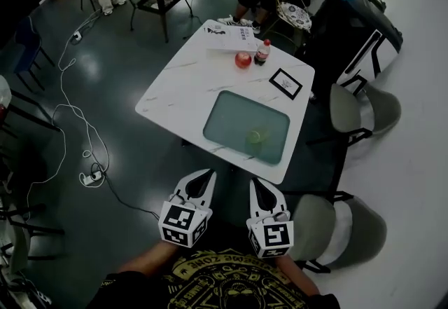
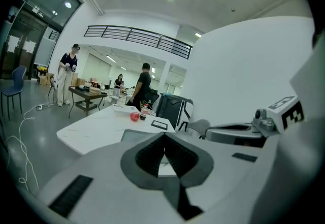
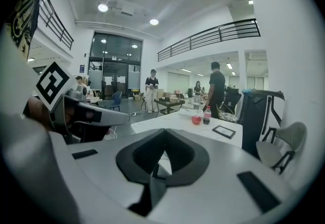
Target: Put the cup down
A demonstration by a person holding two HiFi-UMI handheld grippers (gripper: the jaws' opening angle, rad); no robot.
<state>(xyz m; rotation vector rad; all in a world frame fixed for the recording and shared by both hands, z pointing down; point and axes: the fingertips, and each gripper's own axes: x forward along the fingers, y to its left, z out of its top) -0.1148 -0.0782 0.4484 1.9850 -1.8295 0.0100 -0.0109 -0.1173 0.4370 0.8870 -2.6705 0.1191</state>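
A small pale green cup (image 1: 253, 136) stands upright on a teal mat (image 1: 231, 115) near the front edge of the white table (image 1: 182, 83). Both grippers hover below that edge, close to my body and apart from the cup. My left gripper (image 1: 208, 174) has its jaws together with nothing in them, and its own view shows the tips of the left gripper (image 2: 164, 134) meeting. My right gripper (image 1: 255, 182) is likewise shut and empty, as the right gripper (image 3: 163, 131) shows in its own view. The jaws hide the cup in both gripper views.
A red apple (image 1: 243, 59), a cola bottle (image 1: 262, 52), a black-framed card (image 1: 285, 83) and a printed sheet (image 1: 233, 38) lie at the table's far end. Grey chairs (image 1: 350, 110) (image 1: 336, 227) stand on the right. Cables (image 1: 77, 132) trail over the floor on the left. People stand behind.
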